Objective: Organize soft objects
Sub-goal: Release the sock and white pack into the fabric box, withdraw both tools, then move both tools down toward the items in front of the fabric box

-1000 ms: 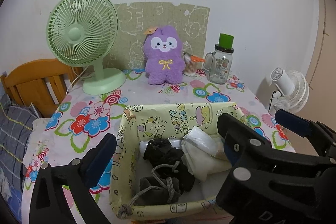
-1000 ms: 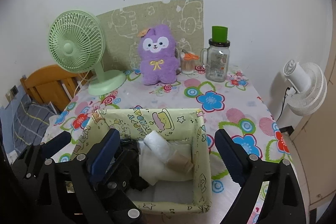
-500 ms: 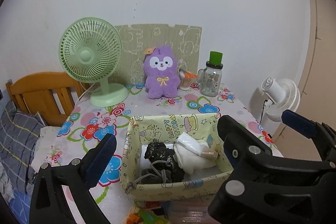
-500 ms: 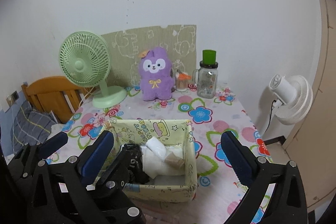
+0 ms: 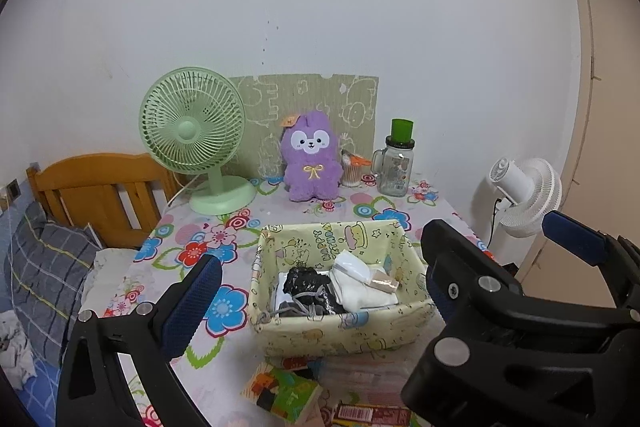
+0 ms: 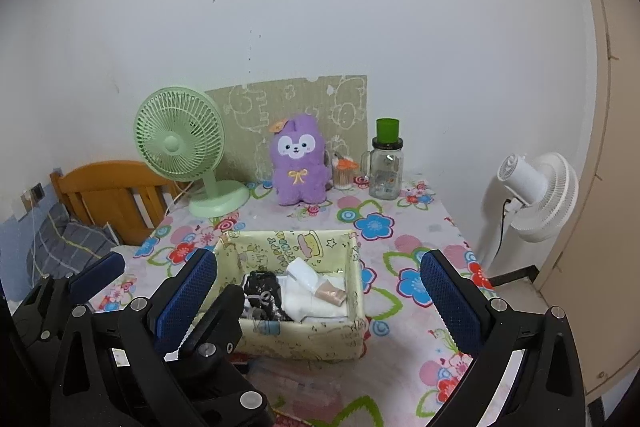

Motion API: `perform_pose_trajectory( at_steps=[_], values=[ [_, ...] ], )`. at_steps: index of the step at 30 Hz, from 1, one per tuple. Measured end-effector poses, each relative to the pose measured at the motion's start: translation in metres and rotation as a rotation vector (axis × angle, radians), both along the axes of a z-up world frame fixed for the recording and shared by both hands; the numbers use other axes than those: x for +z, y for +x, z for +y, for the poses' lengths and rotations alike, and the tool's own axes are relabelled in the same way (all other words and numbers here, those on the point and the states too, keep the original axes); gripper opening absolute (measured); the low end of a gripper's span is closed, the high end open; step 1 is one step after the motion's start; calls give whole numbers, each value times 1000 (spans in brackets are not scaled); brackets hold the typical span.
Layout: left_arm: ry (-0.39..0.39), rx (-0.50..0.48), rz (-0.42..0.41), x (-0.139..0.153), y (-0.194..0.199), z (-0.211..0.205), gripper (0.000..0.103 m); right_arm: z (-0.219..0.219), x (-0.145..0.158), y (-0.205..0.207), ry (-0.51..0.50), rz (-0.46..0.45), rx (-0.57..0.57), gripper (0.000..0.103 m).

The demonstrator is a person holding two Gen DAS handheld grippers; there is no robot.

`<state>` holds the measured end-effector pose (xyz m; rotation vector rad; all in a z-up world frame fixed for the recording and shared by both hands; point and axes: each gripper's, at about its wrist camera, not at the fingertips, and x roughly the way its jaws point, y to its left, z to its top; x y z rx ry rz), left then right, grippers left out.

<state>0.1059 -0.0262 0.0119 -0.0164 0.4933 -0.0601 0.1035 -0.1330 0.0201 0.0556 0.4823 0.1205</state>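
A pale yellow cartoon-print fabric basket [image 5: 332,231] [image 6: 288,237] sits on the flowered table. Inside lie a black drawstring bundle [image 5: 304,279] [image 6: 260,287] and a folded white cloth [image 5: 360,291] [image 6: 316,301] with a beige roll [image 5: 384,283] on top. A purple plush [image 5: 312,163] [image 6: 298,167] stands upright at the back against a green card. My left gripper [image 5: 320,267] is open, back from the basket's near side. My right gripper [image 6: 319,263] is also open wide and holds nothing. The right gripper partly hides the left one's right finger.
At the back stand a green desk fan [image 5: 192,131], a cotton-swab holder [image 5: 352,171] and a glass jar with a green lid [image 5: 398,163]. A white floor fan [image 5: 520,195] stands off the table's right edge. A wooden headboard [image 5: 100,195] and bedding are left. Flat boxes [image 5: 284,391] lie near the front edge.
Both grippers have drawn back and risen, so the basket looks smaller and farther away. The right jaws spread a little wider. Nothing in the basket has moved.
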Motion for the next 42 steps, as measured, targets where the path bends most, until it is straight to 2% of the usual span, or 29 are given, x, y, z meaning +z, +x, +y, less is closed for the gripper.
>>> perform_pose_trajectory(
  at_steps=[12, 23, 28, 42],
  values=[
    [-6, 1, -31, 5, -43, -1, 103, -4, 7, -45, -3, -33, 7, 103],
    [-16, -21, -27, -6, -58, -2, 103, -2, -2, -62, -15, -26, 27, 103],
    [15, -32, -40, -14, -67, -4, 103, -2, -15, -66, -3, -6, 24, 103],
    [-17, -66, 13, -69, -62, 1, 103, 1, -70, -62, 18, 38, 23, 103]
  ],
)
